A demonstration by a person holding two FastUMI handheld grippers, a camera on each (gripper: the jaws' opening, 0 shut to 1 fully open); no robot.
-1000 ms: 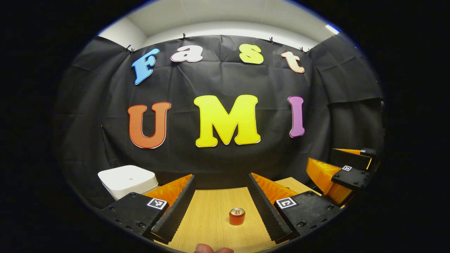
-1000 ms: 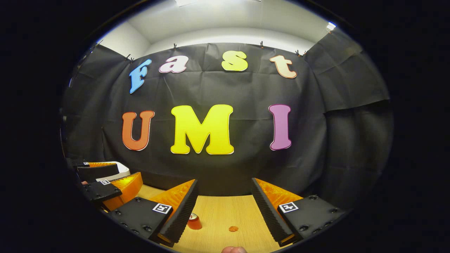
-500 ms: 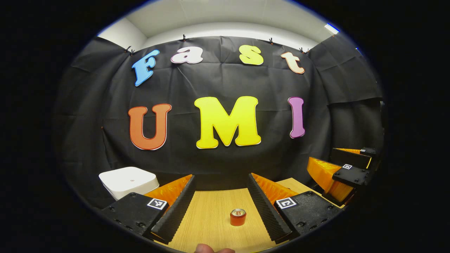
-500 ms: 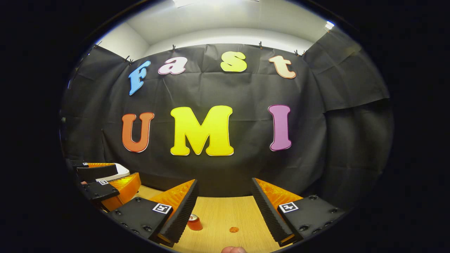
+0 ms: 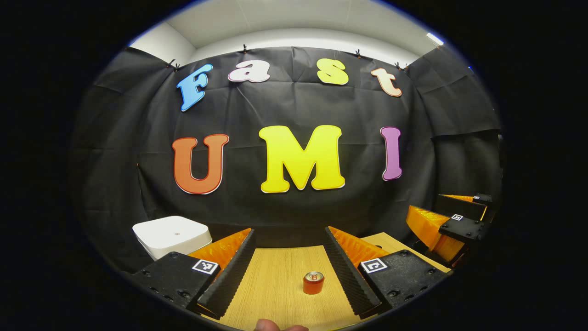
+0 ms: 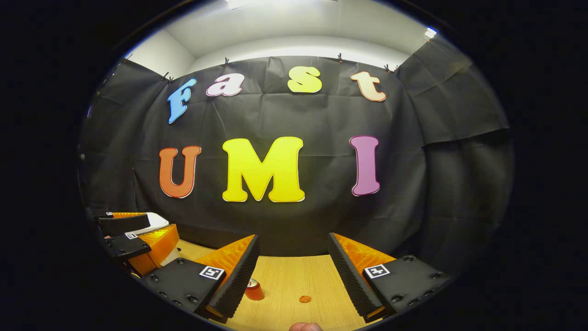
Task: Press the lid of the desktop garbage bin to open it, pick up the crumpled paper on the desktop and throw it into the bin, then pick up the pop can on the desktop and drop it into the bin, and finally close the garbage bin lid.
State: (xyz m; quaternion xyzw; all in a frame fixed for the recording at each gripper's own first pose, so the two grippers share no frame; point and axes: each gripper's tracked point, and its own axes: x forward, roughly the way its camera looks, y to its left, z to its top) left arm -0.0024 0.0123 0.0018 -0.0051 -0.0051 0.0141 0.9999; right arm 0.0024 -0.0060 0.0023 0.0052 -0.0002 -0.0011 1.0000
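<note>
- Plainly, the garbage bin point(image 5: 172, 235) sat at the far left of the desktop point(image 5: 275, 285) against the booth wall, white, with its lid point(image 5: 171, 230) flat and apparently closed; in the right gripper view a sliver of it point(image 6: 154, 222) peeked out behind the other gripper.
- The pop can point(image 5: 313, 282) stood upright on the bare wood, between and ahead of the left gripper's fingers, nearer the right-hand one, touched by nothing; the right gripper view caught it point(image 6: 253, 289) just beside its own left finger.
- A small orange-brown speck point(image 6: 304, 299) lay on the wood near the can (too small to tell whether it was the crumpled paper).
- The left gripper point(image 5: 288, 271) was held with its fingers spread wide and empty; the right gripper point(image 6: 291, 276) was likewise wide and empty, and showed farther off at the right edge of the left gripper view point(image 5: 448, 225).
- Compared with a second earlier, the left gripper view had drifted only slightly: bin and can sat a touch further right in it, and the right gripper view barely shifted.
- That small drift suggested no step was yet under way; judging by the flat lid, pressing it open was the step in hand, and the bin lay well off the left gripper's axis, so a swing toward it would be needed.
</note>
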